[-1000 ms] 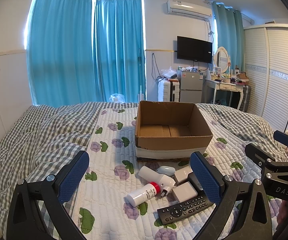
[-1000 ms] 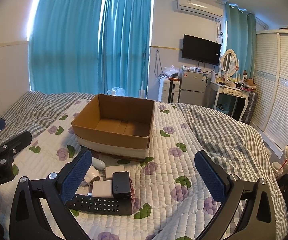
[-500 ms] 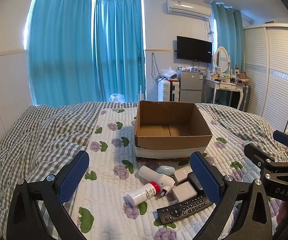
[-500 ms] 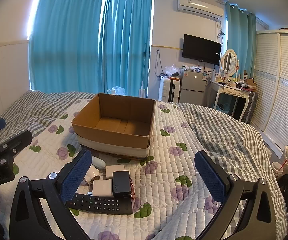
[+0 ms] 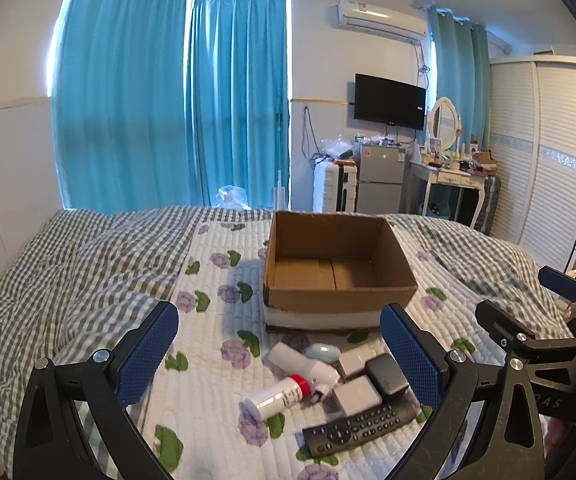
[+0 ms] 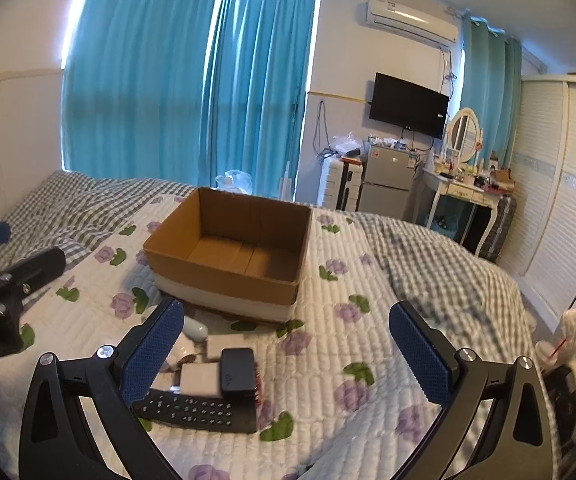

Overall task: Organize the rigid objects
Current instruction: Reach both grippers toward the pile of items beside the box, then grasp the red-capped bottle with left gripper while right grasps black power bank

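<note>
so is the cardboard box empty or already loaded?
Empty. The cardboard box shows only its bare floor in both wrist views; the remote and the other items lie on the quilt before it.

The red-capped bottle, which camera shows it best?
The left wrist view. There the red-capped bottle lies in full sight on the quilt, clear between the open fingers of the left hand-held gripper. In the right wrist view that hand-held gripper's left finger covers that spot, so the bottle cannot be made out.
</note>
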